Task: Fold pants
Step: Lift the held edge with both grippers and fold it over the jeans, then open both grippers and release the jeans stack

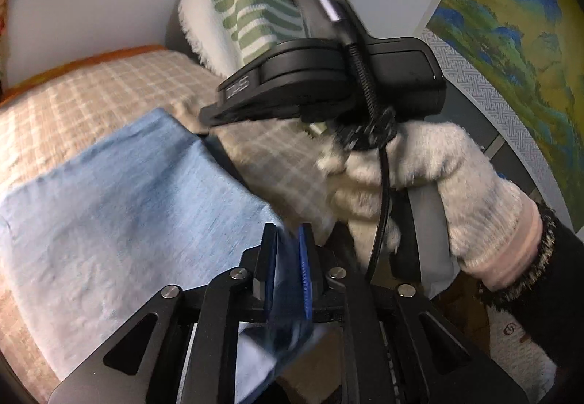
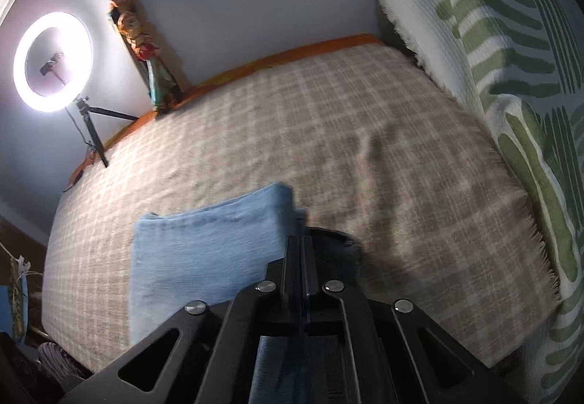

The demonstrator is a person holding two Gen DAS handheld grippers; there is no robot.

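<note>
The light blue pants (image 1: 127, 203) lie folded on a beige checked bed cover (image 1: 91, 93). My left gripper (image 1: 288, 243) is shut on their near edge, with blue cloth pinched between the blue pads. Just beyond it, a hand in a white knit glove (image 1: 419, 177) holds the black body of the other gripper (image 1: 328, 82). In the right wrist view my right gripper (image 2: 300, 243) has its jaws pressed together at the right edge of the pants (image 2: 204, 243), and blue cloth runs back under the fingers. The pants' far fold lifts slightly off the bed cover (image 2: 328, 130).
A green and white patterned blanket (image 2: 492, 57) is draped upright along the bed's right side. A lit ring light (image 2: 53, 60) on a tripod stands at the far left corner by the white wall. A landscape painting (image 1: 511, 38) hangs on the right.
</note>
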